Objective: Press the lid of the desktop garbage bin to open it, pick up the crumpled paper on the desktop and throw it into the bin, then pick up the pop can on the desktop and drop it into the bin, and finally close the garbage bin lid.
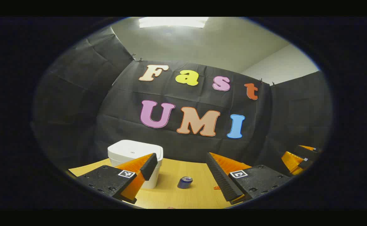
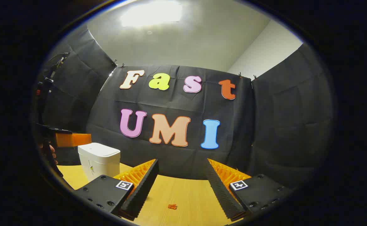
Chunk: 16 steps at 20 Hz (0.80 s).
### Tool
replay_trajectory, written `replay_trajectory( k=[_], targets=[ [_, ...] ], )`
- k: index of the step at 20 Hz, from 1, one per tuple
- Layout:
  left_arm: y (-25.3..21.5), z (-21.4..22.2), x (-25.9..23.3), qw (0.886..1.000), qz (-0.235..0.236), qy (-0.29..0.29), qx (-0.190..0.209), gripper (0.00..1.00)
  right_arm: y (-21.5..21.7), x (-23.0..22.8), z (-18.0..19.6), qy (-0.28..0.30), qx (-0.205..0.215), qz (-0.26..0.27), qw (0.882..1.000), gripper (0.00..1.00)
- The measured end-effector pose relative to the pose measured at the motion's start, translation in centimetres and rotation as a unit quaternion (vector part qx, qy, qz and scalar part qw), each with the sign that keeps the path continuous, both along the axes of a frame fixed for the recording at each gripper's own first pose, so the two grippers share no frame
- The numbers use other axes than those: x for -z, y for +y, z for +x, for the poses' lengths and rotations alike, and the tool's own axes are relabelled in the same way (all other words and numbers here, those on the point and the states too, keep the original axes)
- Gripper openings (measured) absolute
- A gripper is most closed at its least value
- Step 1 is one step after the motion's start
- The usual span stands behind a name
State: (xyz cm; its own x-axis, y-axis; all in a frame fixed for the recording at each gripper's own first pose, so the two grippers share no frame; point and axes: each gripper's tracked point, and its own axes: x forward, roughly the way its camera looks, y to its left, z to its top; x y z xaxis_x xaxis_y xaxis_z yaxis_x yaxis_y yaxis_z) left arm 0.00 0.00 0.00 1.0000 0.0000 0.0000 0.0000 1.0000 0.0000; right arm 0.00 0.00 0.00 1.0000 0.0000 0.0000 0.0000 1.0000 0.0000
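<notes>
Wooden desktop (image 1: 199, 194) against the black cloth wall. At left the white bin (image 1: 135, 157) stands with its lid down, so pressing it open looks like the first step. Left gripper (image 1: 183, 175) hovers wide open, holding nothing, with the blue can (image 1: 185, 182) lying between its fingers. Right gripper (image 2: 179, 185) also spread wide and empty above a small orange scrap (image 2: 171, 206). Crumpled paper can't be located.

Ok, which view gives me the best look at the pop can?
The left gripper view: the pop can lies on its side on the wooden desktop, in the gap between that gripper's open fingers, right of the white garbage bin. In the right gripper view I can't make out the can.
</notes>
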Motion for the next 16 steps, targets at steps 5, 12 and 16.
replay_trajectory(
  k=[5, 12, 16],
  targets=[
    [-0.5, 0.1, -0.3, 1.000, 0.008, -0.005, 0.006, 0.92, -0.4, -0.2, 0.1, -0.003, -0.001, 0.001, 1.000, 0.96],
    [-1.8, 0.0, -0.8, 0.999, 0.025, -0.015, 0.024, 0.93, 0.0, 0.1, 0.3, 0.010, -0.021, 0.006, 1.000, 0.96],
    [-2.0, 0.0, -0.3, 0.999, 0.036, -0.007, 0.027, 0.93, -0.1, -0.7, -0.1, -0.006, -0.021, -0.010, 1.000, 0.96]
  ],
)
